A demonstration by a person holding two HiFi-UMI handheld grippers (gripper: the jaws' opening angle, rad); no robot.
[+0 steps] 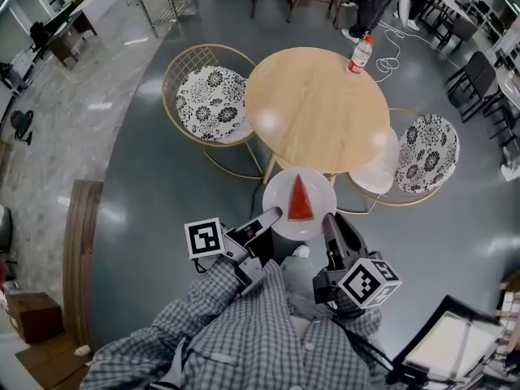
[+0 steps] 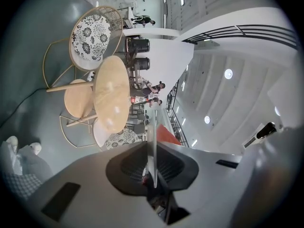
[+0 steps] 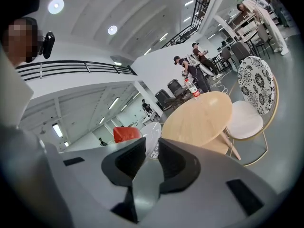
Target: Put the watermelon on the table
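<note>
The watermelon [image 1: 301, 199] lies on a plate [image 1: 279, 195] just before the table [image 1: 317, 108], a bottle [image 1: 360, 54] on its far edge.

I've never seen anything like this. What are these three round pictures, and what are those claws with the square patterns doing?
There is no robot: a person holds a hand-held gripper, a two-jaw clamp with a marker cube, in each hand. The head view comes from a camera on the person's head, looking down. The other two come from cameras riding on each hand-held gripper, looking along its jaws. The left hand-held gripper and right hand-held gripper each pinch the rim of a white plate carrying a watermelon slice. Ahead stands a round wooden table with a bottle on it.
</note>
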